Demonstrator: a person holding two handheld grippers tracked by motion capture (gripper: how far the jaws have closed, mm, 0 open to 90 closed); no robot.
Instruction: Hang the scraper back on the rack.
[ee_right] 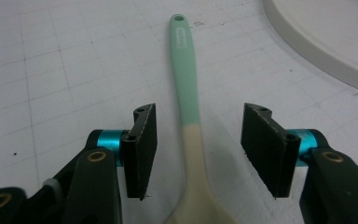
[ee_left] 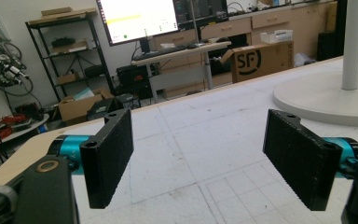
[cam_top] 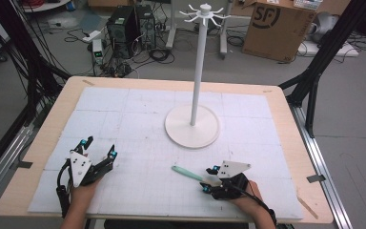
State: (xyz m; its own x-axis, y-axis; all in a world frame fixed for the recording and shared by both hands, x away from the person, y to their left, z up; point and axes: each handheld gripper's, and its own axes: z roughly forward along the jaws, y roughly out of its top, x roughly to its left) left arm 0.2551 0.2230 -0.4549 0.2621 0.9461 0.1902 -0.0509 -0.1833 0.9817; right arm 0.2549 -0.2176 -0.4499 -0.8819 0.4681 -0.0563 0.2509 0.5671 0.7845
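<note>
spatula (ee_right: 188, 100): flat on the mat, between the right gripper (ee_right: 198, 149) pads, untouched
spatula head: cut off at the frame's bottom
left gripper (ee_left: 198, 154): wide open, holding nothing

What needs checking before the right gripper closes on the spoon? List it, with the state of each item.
1. Spoon handle between the right gripper jaws: ok.
2. Pads pressing on the handle: not ok, gaps on both sides.
3. Spoon lying flat on the table: ok.
4. Stand apart from the spoon: ok.
5. Left gripper open, with nothing between its jaws: ok.
6. Hanging hole at the handle's tip unblocked: ok.
</note>
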